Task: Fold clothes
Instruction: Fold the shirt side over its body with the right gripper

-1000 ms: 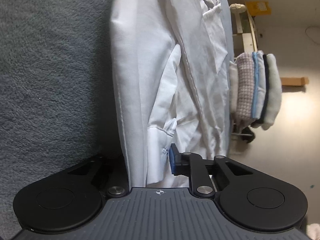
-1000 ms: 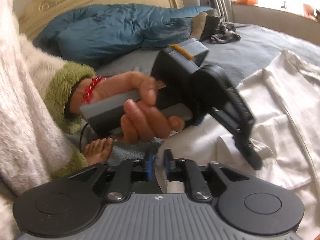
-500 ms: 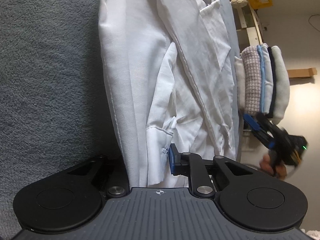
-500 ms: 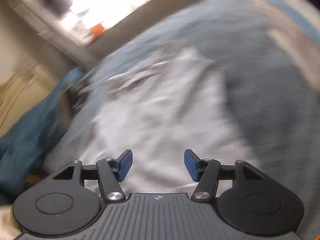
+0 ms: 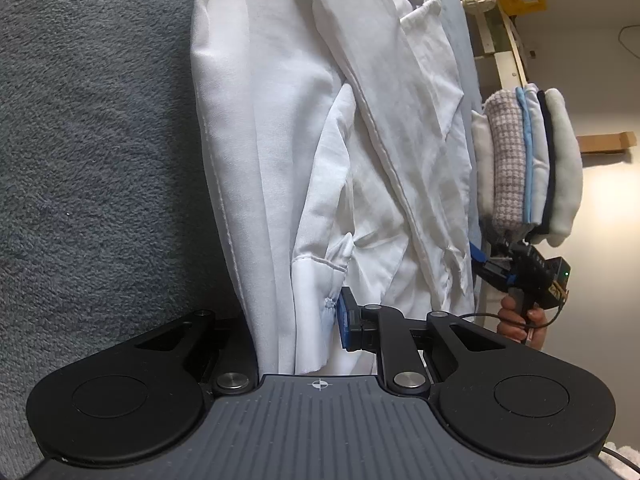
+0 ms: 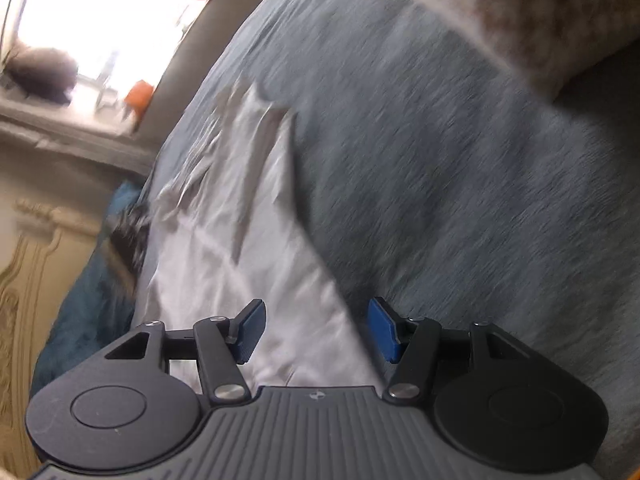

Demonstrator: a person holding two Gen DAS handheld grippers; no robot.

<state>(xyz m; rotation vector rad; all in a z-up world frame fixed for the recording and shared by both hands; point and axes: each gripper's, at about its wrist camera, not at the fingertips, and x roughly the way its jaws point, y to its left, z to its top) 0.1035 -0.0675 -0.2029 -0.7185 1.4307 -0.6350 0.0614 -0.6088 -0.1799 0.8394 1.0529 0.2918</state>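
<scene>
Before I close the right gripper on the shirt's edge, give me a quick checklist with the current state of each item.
1. Left gripper clamped on the white cotton shirt: ok, cuff fabric pinched.
2. Right gripper open: ok, jaws spread wide.
3. Shirt edge between the right jaws: ok, the white edge runs through the gap.
4. Right gripper touching fabric: cannot tell, view is motion-blurred.
5. Shirt lying flat on the grey fleece blanket: not ok, wrinkled and bunched.
6. Stack of folded clothes clear of the shirt: ok, beside it.

Grey fleecy bed cover [image 5: 100, 140]. Carved cream headboard [image 6: 24, 280] at left. Bright overexposed window [image 6: 100, 12], blurred. Pale wall [image 5: 592, 40], cream post [image 5: 508, 44].
</scene>
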